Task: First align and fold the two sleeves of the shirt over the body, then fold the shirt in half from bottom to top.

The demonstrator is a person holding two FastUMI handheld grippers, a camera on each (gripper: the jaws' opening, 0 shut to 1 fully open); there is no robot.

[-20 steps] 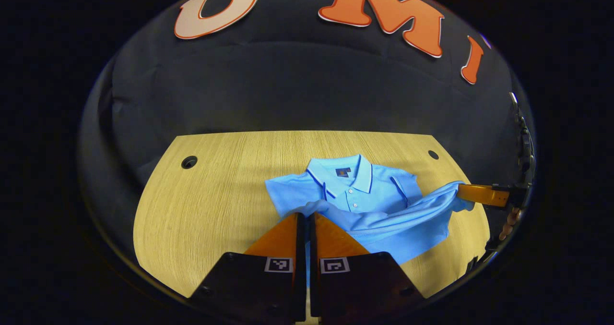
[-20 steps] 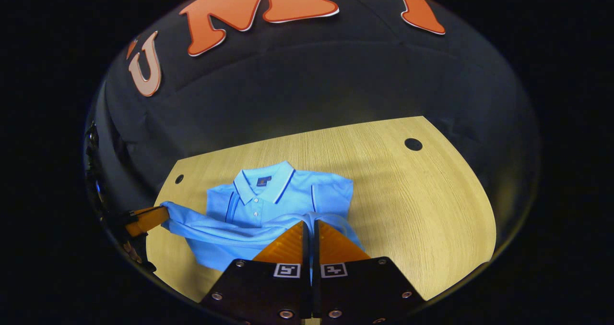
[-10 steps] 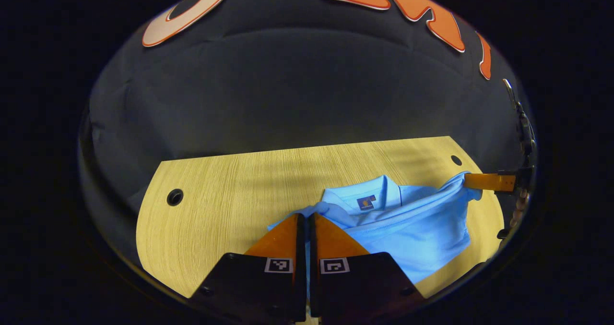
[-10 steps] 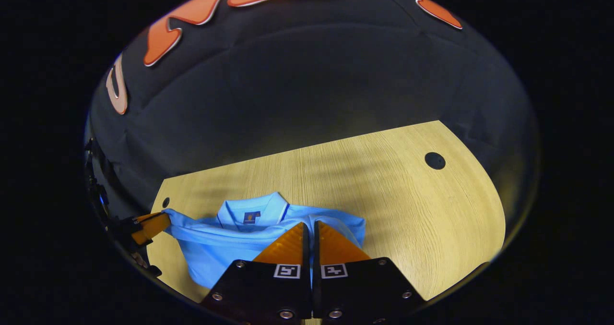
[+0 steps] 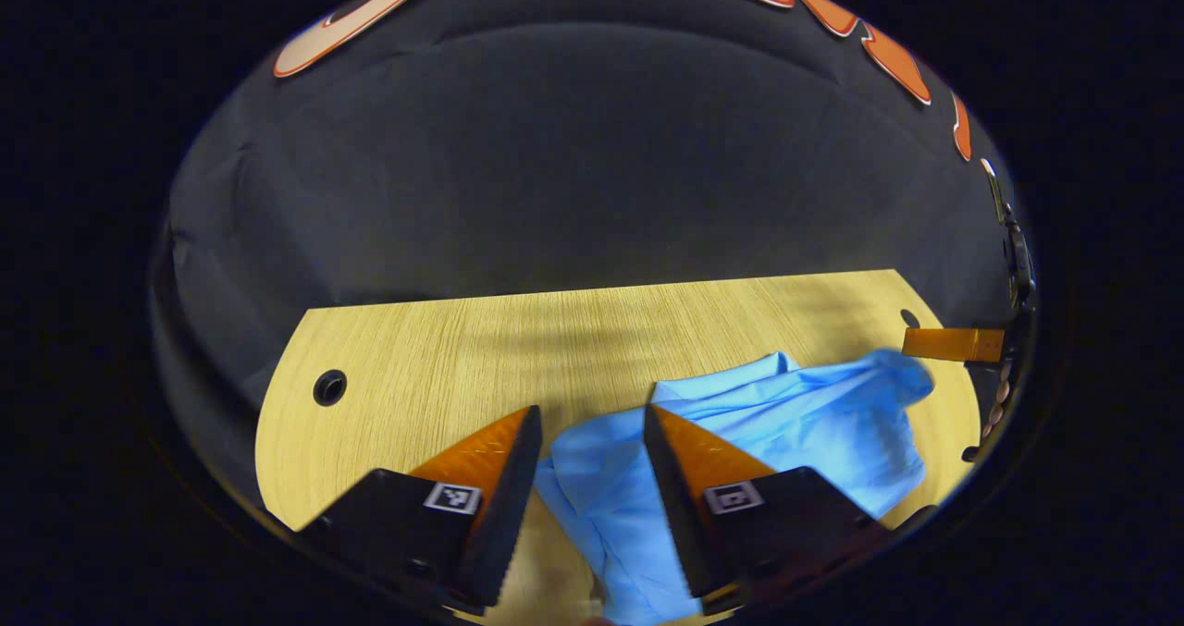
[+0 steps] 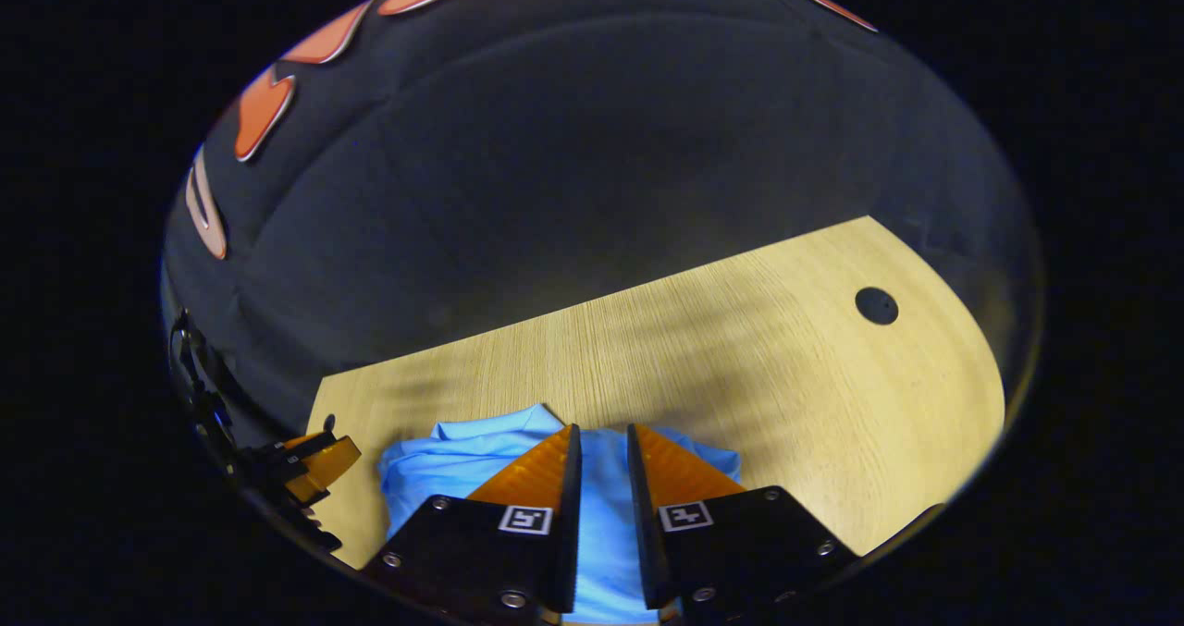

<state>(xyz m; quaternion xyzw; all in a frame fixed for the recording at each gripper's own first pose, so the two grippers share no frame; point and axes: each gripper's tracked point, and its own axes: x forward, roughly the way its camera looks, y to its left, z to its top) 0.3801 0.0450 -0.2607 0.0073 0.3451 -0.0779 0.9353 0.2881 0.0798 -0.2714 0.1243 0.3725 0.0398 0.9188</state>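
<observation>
The light blue polo shirt (image 5: pixel 786 423) lies folded on the wooden table (image 5: pixel 444 367), its lower half laid up over the chest. My left gripper (image 5: pixel 590 413) stands open just above the shirt's left edge, with cloth showing between the spread fingers but untouched by them. In the right gripper view the shirt (image 6: pixel 481 446) lies under my right gripper (image 6: pixel 601 429), whose fingers are parted a little, with blue cloth loose in the gap. The right gripper (image 5: pixel 953 342) also shows at the shirt's far corner, and the left gripper (image 6: pixel 319 460) at the left edge of the shirt.
Round cable holes sit near the table's back corners (image 5: pixel 329 387) (image 6: pixel 876 305). Bare wood stretches to the left of the shirt in the left gripper view and to the right of it in the right gripper view. The black cloth wall (image 5: pixel 592 173) stands close behind the table.
Both grippers carried the shirt's bottom hem up over the collar, then opened and let it go. The left one opened wide, the right one only slightly. The collar is now covered.
</observation>
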